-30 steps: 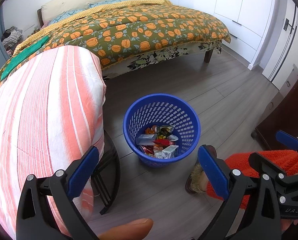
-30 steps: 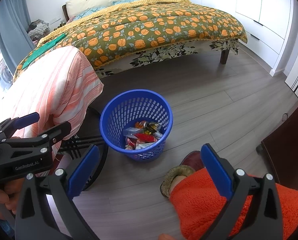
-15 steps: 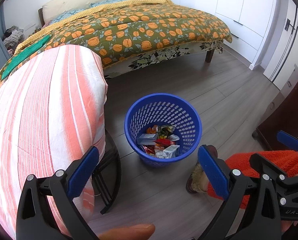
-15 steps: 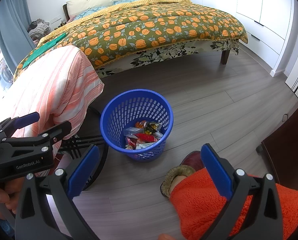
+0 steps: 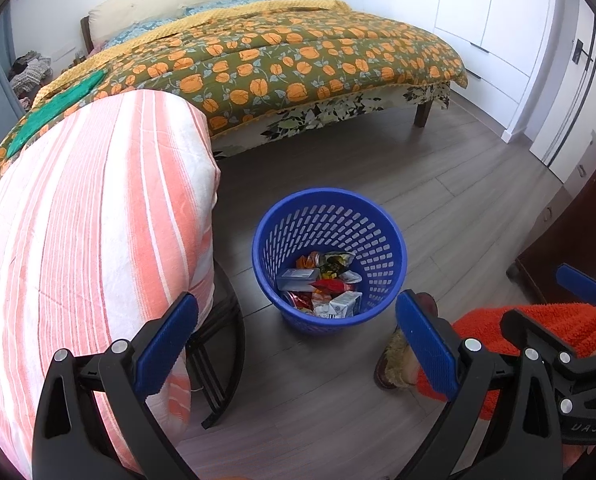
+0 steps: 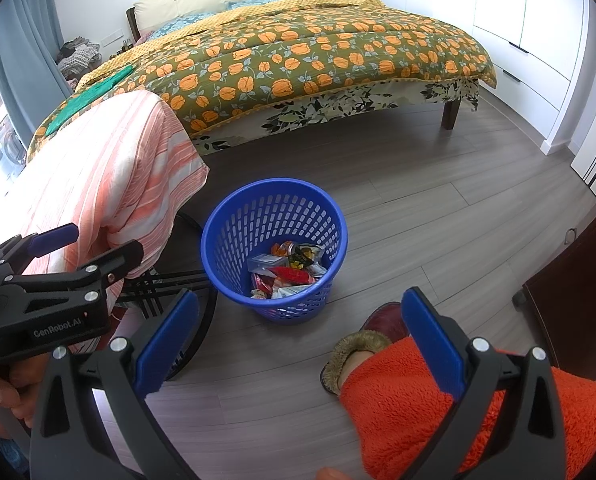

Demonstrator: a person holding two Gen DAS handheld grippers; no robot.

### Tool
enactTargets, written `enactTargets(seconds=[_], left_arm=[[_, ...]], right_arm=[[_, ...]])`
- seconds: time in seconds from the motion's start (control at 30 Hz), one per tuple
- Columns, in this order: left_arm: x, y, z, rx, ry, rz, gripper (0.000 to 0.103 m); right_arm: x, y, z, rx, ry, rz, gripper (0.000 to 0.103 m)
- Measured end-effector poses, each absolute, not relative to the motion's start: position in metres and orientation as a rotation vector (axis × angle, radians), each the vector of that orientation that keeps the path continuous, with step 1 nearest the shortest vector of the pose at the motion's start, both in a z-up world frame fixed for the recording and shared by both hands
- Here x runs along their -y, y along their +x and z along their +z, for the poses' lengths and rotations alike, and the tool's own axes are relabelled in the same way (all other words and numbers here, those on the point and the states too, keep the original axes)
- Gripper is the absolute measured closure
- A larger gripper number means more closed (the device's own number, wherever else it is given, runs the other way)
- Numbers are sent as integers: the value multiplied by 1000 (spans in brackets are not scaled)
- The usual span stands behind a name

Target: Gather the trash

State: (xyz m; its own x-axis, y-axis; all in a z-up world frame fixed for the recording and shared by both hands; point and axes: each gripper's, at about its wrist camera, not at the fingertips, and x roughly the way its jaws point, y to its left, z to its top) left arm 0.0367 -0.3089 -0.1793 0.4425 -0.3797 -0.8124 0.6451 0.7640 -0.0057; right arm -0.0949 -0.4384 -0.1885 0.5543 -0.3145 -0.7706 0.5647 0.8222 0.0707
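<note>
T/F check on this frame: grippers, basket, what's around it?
1. Both the left gripper and the right gripper are open and empty. True.
2. The blue basket is empty. False: wrappers and a small carton lie in its bottom.
3. The basket stands upright on the wood floor. True.
4. The striped cloth is draped over the basket. False: it hangs beside it, on the left.
5. A slippered foot is inside the basket. False: it is on the floor nearby.

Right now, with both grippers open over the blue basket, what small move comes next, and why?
Probably pull both back and look elsewhere: the left gripper and right gripper hold nothing, wrappers already lie in the blue basket, and the floor shows no loose trash.
</note>
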Motion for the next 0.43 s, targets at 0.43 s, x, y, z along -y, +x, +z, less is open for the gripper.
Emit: enactTargets(seconds=[0.43], left_arm=[[317, 32, -176, -913, 355, -651, 5]], right_arm=[[440, -94, -191, -836, 328, -531, 5]])
